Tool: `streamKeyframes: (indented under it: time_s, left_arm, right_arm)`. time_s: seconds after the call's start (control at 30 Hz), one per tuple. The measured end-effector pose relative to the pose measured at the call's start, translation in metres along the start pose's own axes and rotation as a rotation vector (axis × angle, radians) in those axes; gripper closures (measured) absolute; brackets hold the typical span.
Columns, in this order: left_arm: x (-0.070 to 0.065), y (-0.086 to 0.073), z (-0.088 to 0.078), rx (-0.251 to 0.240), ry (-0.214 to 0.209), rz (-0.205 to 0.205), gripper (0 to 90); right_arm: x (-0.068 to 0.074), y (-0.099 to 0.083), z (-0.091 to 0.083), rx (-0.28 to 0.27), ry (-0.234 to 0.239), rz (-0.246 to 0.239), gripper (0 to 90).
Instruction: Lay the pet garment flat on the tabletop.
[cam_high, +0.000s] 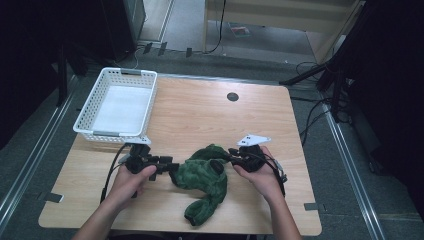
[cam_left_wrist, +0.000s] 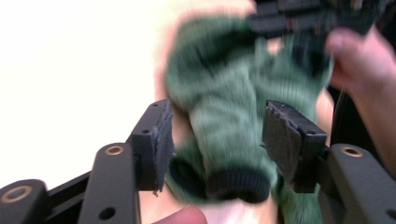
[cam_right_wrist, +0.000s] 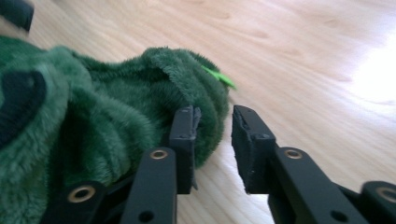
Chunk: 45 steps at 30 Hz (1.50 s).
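green fleece garment (cam_high: 205, 175) lies crumpled at near middle of worktop (cam_high: 200, 110), between my hands. left tongs (cam_left_wrist: 217, 135) parted, ribbed cuff between pads, not pinched; view blurred, contact probably none. right tongs (cam_right_wrist: 212, 140) parted, fold of fleece edge between pads, no squeeze yet. close both on single layer, lift evenly. white basket (cam_high: 85, 120) waits far left.

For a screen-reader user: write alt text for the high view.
A person's two hands hold black grippers against a crumpled green fleece garment on a wooden table, the left gripper at its left edge and the right gripper at its upper right. A white perforated basket sits at the table's far left corner.
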<state>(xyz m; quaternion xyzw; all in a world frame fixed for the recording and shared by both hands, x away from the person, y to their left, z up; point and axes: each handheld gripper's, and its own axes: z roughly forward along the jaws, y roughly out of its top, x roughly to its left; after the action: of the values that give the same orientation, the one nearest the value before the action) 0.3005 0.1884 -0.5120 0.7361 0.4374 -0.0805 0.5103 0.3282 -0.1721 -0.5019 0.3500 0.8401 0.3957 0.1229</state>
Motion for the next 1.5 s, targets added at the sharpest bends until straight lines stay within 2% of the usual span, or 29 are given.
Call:
streamKeyframes:
  time_s: [0.07, 0.13, 0.27, 0.3, 0.37, 0.43, 0.5, 0.53, 0.6, 0.7, 0.73, 0.77, 0.83, 0.9, 0.93, 0.97, 1.0, 1.03, 1.07, 1.1, 1.13, 1.2, 1.27, 1.3, 1.33, 1.4, 1.43, 1.47, 1.5]
  left_arm:
    - [0.001, 0.012, 0.003, -0.019, 0.045, 0.001, 41.2]
    - [0.000, 0.021, 0.013, -0.001, 0.103, 0.011, 41.9]
    - [-0.003, 0.033, 0.049, 0.093, 0.234, 0.079, 42.2]
    - [-0.004, 0.034, 0.060, 0.115, 0.268, 0.089, 41.9]
    - [-0.005, 0.035, 0.076, 0.139, 0.285, 0.099, 41.3]
    - [-0.007, 0.035, 0.085, 0.151, 0.285, 0.120, 41.1]
    - [-0.013, 0.034, 0.092, 0.151, 0.277, 0.162, 42.2]
    - [-0.016, 0.034, 0.096, 0.162, 0.299, 0.201, 44.2]
    - [-0.021, 0.033, 0.106, 0.184, 0.371, 0.267, 52.3]
    - [-0.020, 0.034, 0.113, 0.212, 0.406, 0.311, 75.8]
    - [-0.020, 0.035, 0.112, 0.203, 0.401, 0.317, 84.8]
    - [-0.020, 0.037, 0.109, 0.177, 0.409, 0.316, 87.9]
    - [-0.021, 0.042, 0.101, 0.123, 0.418, 0.317, 89.5]
    - [-0.024, 0.048, 0.090, 0.043, 0.479, 0.341, 89.8]
    - [-0.025, 0.050, 0.086, 0.016, 0.494, 0.343, 89.9]
    - [-0.025, 0.051, 0.081, -0.014, 0.516, 0.351, 89.8]
    - [-0.025, 0.051, 0.080, -0.025, 0.551, 0.379, 89.7]
    - [-0.025, 0.049, 0.081, -0.016, 0.565, 0.392, 89.5]
    - [-0.022, 0.046, 0.084, 0.030, 0.549, 0.400, 89.1]
    - [-0.020, 0.043, 0.087, 0.073, 0.514, 0.401, 88.4]
    - [-0.020, 0.040, 0.088, 0.089, 0.498, 0.407, 87.9]
    - [-0.020, 0.032, 0.086, 0.102, 0.470, 0.406, 86.1]
    - [-0.016, 0.028, 0.081, 0.127, 0.407, 0.378, 76.2]
    - [-0.015, 0.027, 0.079, 0.125, 0.395, 0.373, 71.2]
    - [-0.013, 0.027, 0.076, 0.113, 0.391, 0.365, 68.1]
    - [-0.009, 0.031, 0.067, 0.069, 0.337, 0.314, 62.2]
    - [-0.006, 0.034, 0.061, 0.025, 0.312, 0.271, 60.6]
    - [-0.004, 0.037, 0.058, 0.003, 0.312, 0.249, 59.1]
    - [-0.001, 0.040, 0.056, -0.026, 0.329, 0.204, 58.8]
  right_arm:
    - [-0.003, 0.004, -0.007, -0.029, -0.001, 0.019, 61.9]
    - [-0.006, 0.009, -0.013, -0.065, 0.021, 0.045, 60.4]
    - [-0.004, 0.022, -0.021, -0.140, 0.059, 0.106, 55.4]
    - [-0.002, 0.024, -0.019, -0.130, 0.066, 0.107, 53.4]
    - [0.004, 0.027, -0.010, -0.068, 0.037, 0.085, 50.2]
    - [0.004, 0.026, -0.001, -0.013, 0.004, 0.094, 47.2]
    - [-0.001, 0.024, 0.006, 0.056, -0.016, 0.149, 49.7]
    - [-0.003, 0.022, 0.009, 0.072, -0.014, 0.167, 54.0]
    - [-0.003, 0.020, 0.013, 0.081, 0.003, 0.165, 63.9]
    - [0.001, 0.020, 0.016, 0.091, 0.017, 0.106, 77.5]
    - [0.002, 0.020, 0.017, 0.093, 0.012, 0.096, 81.2]
    - [0.004, 0.022, 0.017, 0.080, 0.007, 0.085, 84.9]
    - [0.007, 0.026, 0.014, 0.008, -0.030, 0.041, 89.0]
    - [0.010, 0.032, 0.008, -0.087, -0.040, 0.002, 89.4]
    - [0.012, 0.035, 0.005, -0.130, -0.044, -0.012, 89.4]
    - [0.013, 0.036, 0.004, -0.152, -0.048, -0.013, 89.4]
    - [0.013, 0.037, 0.005, -0.164, -0.053, -0.007, 89.3]
    - [0.011, 0.037, 0.010, -0.142, -0.062, -0.006, 89.2]
    - [0.009, 0.035, 0.015, -0.114, -0.064, -0.008, 88.9]
    - [0.007, 0.030, 0.024, -0.049, -0.081, -0.023, 88.5]
    - [0.005, 0.025, 0.031, 0.003, -0.095, -0.031, 87.4]
    - [0.002, 0.016, 0.036, 0.050, -0.107, -0.029, 85.4]
    - [-0.005, 0.007, 0.031, 0.037, -0.081, 0.031, 80.0]
    - [-0.010, 0.004, 0.027, 0.036, -0.047, 0.070, 75.5]
    - [-0.013, 0.002, 0.024, 0.038, -0.041, 0.086, 74.5]
    - [-0.020, 0.002, 0.012, 0.010, -0.044, 0.123, 71.8]
    - [-0.022, 0.003, 0.008, -0.015, -0.045, 0.142, 71.3]
    - [-0.025, 0.008, 0.000, -0.060, -0.037, 0.183, 70.7]
    - [-0.027, 0.012, -0.003, -0.086, -0.031, 0.205, 70.4]
